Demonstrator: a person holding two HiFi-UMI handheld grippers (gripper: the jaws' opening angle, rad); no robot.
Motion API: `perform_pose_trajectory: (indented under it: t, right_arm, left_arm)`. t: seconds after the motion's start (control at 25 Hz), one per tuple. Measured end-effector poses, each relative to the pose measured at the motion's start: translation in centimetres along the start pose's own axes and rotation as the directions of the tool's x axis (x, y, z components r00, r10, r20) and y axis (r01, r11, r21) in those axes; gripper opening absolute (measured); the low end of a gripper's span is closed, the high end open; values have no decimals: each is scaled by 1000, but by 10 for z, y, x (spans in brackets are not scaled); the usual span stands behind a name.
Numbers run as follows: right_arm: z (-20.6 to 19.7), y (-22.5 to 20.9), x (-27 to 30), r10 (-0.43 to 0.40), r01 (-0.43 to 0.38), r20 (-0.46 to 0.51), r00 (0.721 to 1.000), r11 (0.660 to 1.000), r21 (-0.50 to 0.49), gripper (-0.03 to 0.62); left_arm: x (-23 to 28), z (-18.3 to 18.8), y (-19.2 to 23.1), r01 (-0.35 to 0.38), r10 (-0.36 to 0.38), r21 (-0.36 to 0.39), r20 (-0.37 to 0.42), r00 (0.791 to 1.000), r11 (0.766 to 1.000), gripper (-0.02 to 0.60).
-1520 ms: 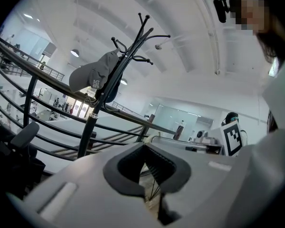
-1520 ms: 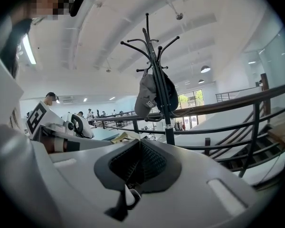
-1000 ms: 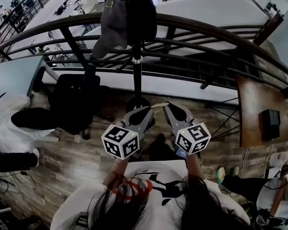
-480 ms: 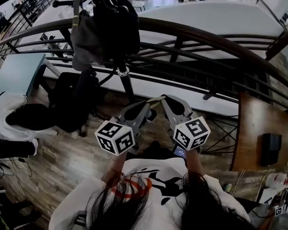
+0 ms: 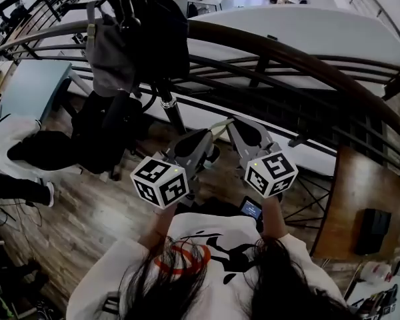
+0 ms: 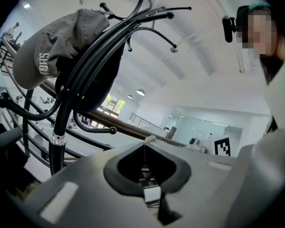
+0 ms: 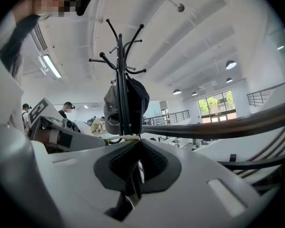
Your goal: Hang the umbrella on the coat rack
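Observation:
The black coat rack (image 5: 168, 105) stands just past my grippers, with a grey cap (image 5: 110, 59) and a dark bag or garment (image 5: 163, 39) on its hooks. My left gripper (image 5: 210, 132) and right gripper (image 5: 228, 122) meet tip to tip and are both shut on a thin pale cord loop (image 5: 219, 123). The umbrella's body stays hidden under the grippers. The left gripper view has the rack (image 6: 61, 122) and cap (image 6: 47, 51) close at upper left, and the cord (image 6: 149, 138) at my left gripper (image 6: 147, 139). In the right gripper view the rack (image 7: 119, 80) rises straight ahead above the cord (image 7: 118, 138) at my right gripper (image 7: 133, 139).
A curved dark railing (image 5: 287, 52) runs right behind the rack, with a drop beyond it. A black office chair (image 5: 103, 132) and a person in white (image 5: 13, 139) are at the left. A wooden table (image 5: 360, 199) stands at the right.
The rack has slid left and nearer in the head view. Both grippers stay together on the cord and have risen slightly toward the rack.

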State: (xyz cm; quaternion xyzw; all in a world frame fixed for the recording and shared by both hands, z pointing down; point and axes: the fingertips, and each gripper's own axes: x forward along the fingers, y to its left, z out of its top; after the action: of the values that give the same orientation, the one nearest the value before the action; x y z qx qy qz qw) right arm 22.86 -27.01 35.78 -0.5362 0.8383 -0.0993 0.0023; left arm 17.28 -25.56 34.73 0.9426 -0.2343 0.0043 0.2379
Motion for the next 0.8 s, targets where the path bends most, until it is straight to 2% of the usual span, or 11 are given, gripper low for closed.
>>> perform_pose_trajectory:
  t: [0.24, 0.52, 0.8]
  right_arm:
    - [9, -20, 29, 29, -29, 11, 1000, 999, -19, 25]
    - [18, -54, 45, 15, -15, 27, 1000, 1000, -23, 26]
    - [19, -68, 71, 3, -3, -3, 1000, 1000, -24, 26]
  left_arm:
    - [18, 15, 14, -30, 30, 17, 14, 999, 999, 0]
    - [51, 24, 19, -21, 21, 34, 11, 1000, 999, 0]
    - [65, 34, 40, -11, 11, 19, -9, 1000, 1000, 0]
